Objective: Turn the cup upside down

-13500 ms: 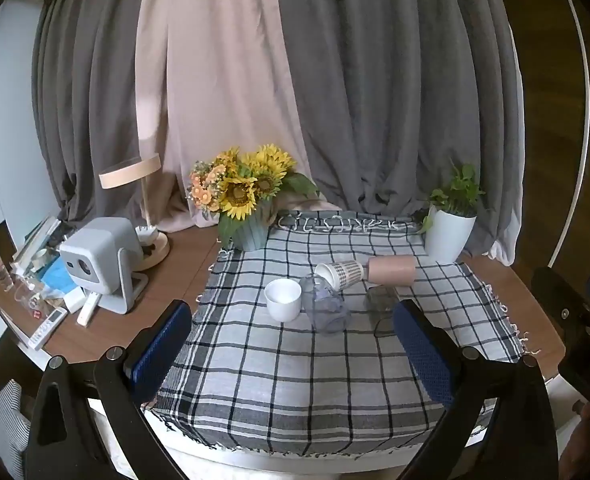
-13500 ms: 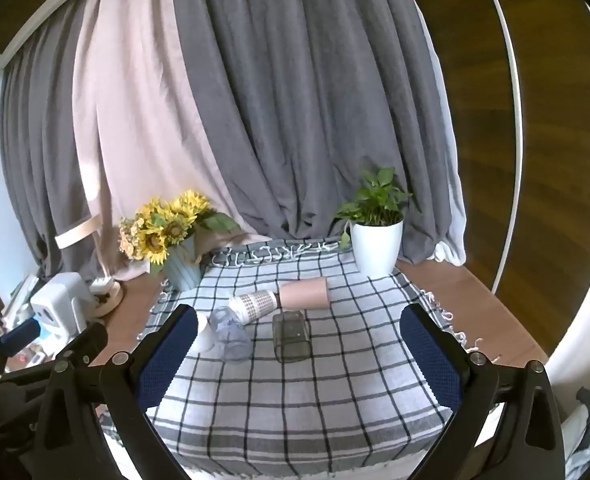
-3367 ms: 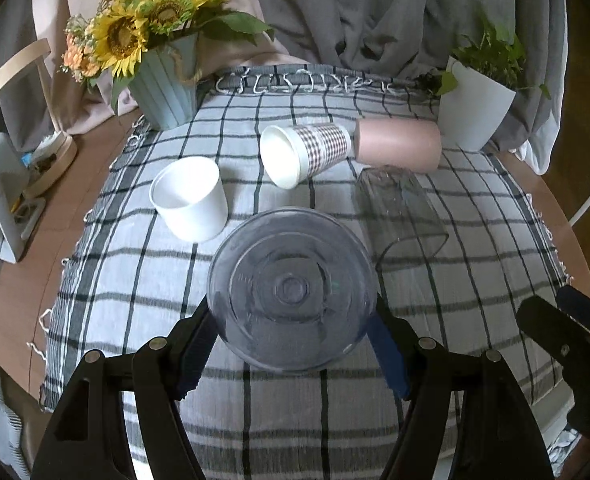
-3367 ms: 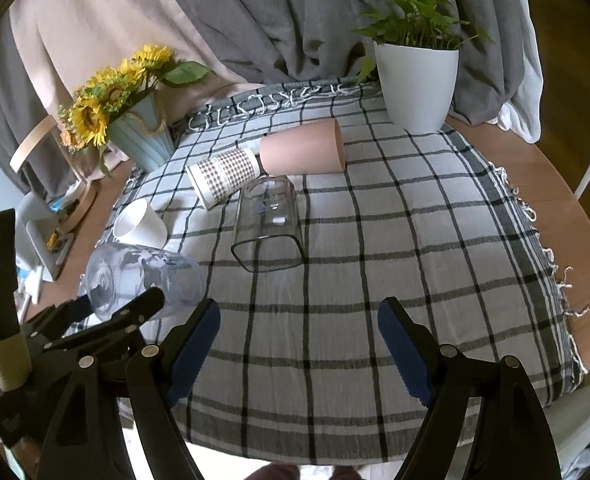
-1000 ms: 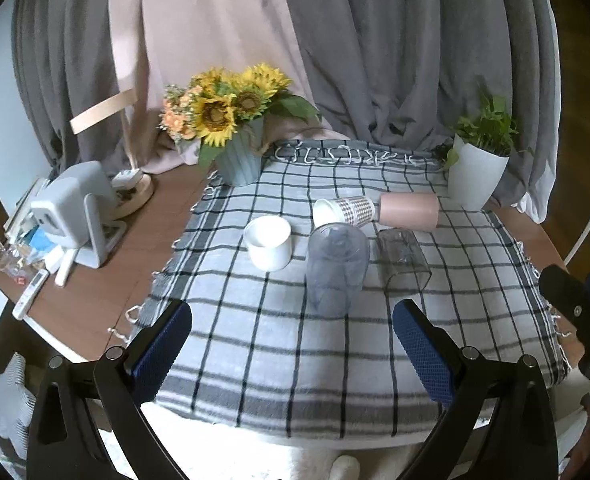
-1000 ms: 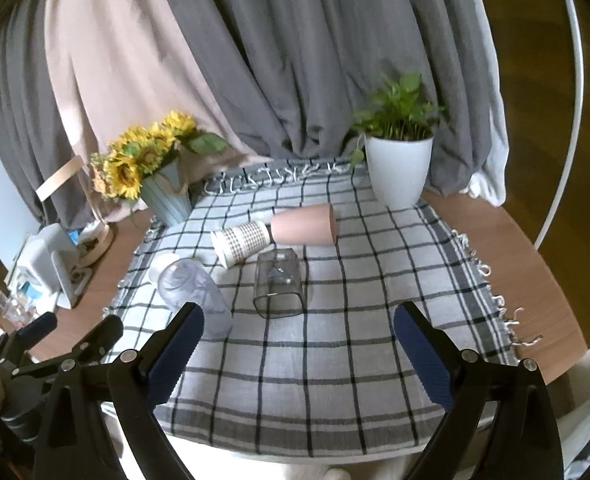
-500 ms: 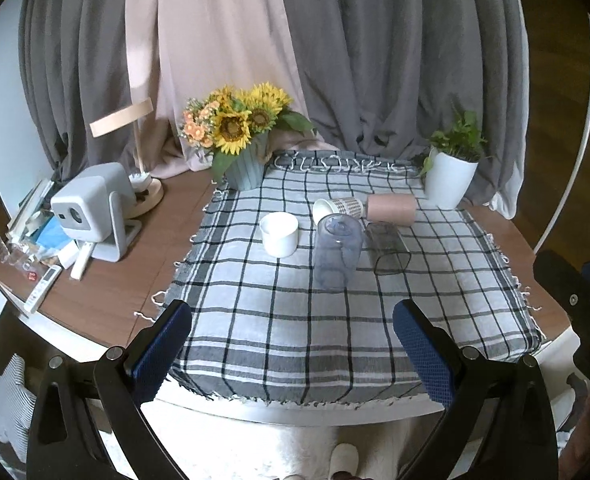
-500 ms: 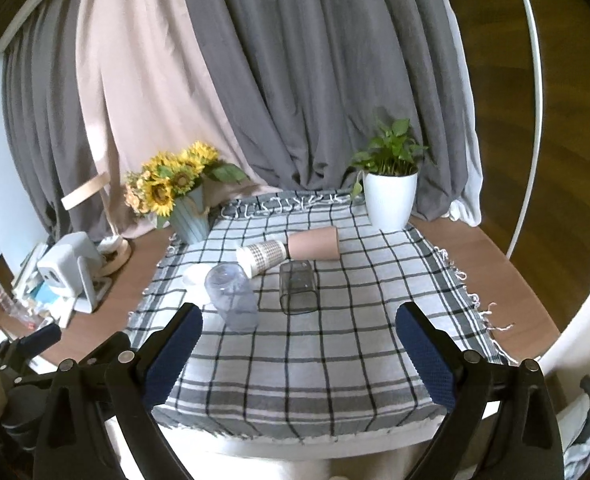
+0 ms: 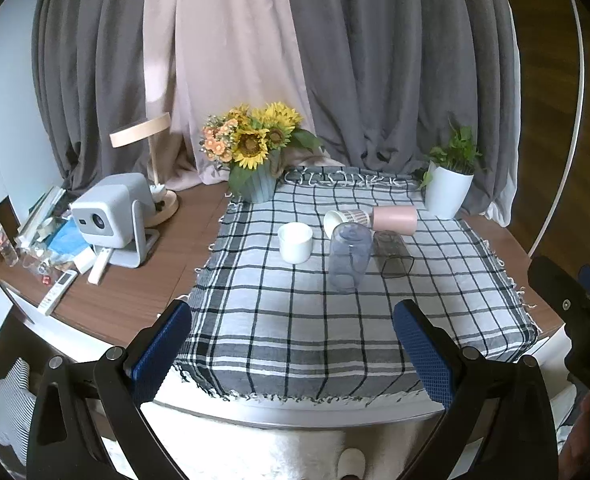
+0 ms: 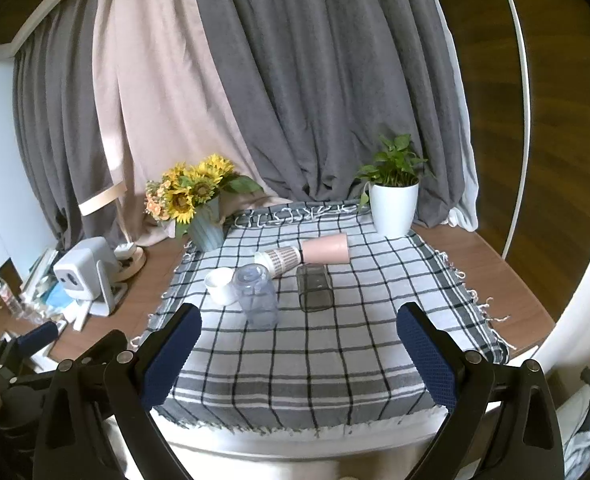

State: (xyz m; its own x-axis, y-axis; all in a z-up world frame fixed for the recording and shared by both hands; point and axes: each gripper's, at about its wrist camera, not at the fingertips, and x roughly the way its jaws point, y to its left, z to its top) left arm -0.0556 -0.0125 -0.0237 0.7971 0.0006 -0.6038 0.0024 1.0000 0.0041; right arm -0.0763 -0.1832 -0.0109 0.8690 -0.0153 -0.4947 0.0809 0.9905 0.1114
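A clear bluish plastic cup [image 9: 350,257] stands upside down on the checked cloth [image 9: 319,320], mouth down; it also shows in the right wrist view [image 10: 256,294]. My left gripper [image 9: 293,350] is open and empty, held back off the table's near edge. My right gripper [image 10: 299,354] is open and empty too, also back from the table. Neither gripper touches a cup.
A white cup [image 9: 295,242] stands upright left of the clear cup. A patterned paper cup [image 9: 345,219], a pink cup [image 9: 395,219] and a dark clear glass [image 9: 393,254] lie on their sides behind. A sunflower vase [image 9: 257,184], potted plant [image 9: 449,194] and projector [image 9: 113,216] stand around.
Both grippers have pulled back and up from the table, so the cups look smaller and farther. The clear cup stays standing mouth down where the left gripper let it go.
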